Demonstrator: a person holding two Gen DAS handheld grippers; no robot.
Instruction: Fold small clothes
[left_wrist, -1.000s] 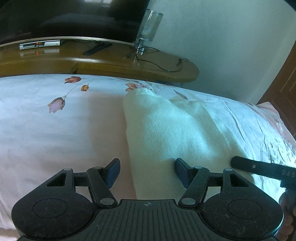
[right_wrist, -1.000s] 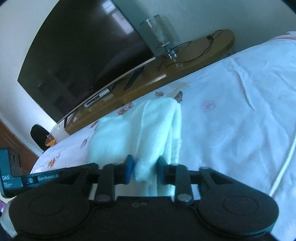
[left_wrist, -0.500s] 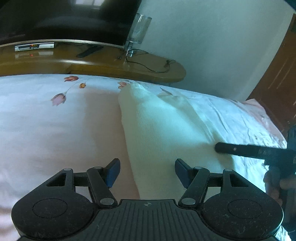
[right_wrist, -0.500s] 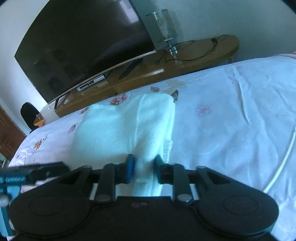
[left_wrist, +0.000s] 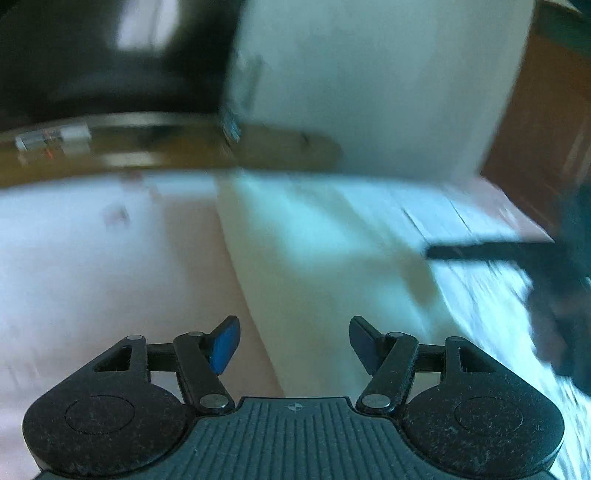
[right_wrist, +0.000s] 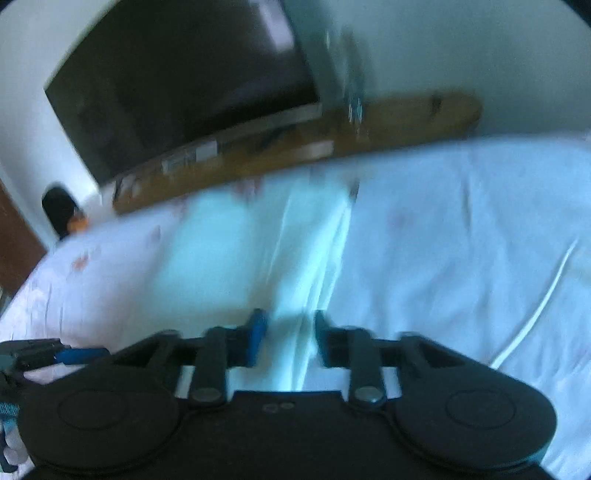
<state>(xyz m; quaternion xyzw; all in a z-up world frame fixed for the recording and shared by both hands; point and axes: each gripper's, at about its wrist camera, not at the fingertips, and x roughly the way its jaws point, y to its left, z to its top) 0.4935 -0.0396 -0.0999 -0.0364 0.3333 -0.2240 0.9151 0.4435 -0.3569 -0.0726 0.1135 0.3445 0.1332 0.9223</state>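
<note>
Two low wrist views, shared bed (left_wrist: 92, 266)

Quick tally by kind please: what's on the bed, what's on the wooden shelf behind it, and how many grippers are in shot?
Garments on the bed: 1, white garment
Grippers: 2, left gripper and right gripper
TVs: 1, TV
Set-top boxes on the shelf: 1, box
Glass items: 1, blurred
Total: 6

Each hand-held gripper (left_wrist: 293, 341) is matte black: two round lobes, silver pivot screws, ribbed centre plate (a small crosshair mark), blue-faced fingers (left_wrist: 224, 347).
</note>
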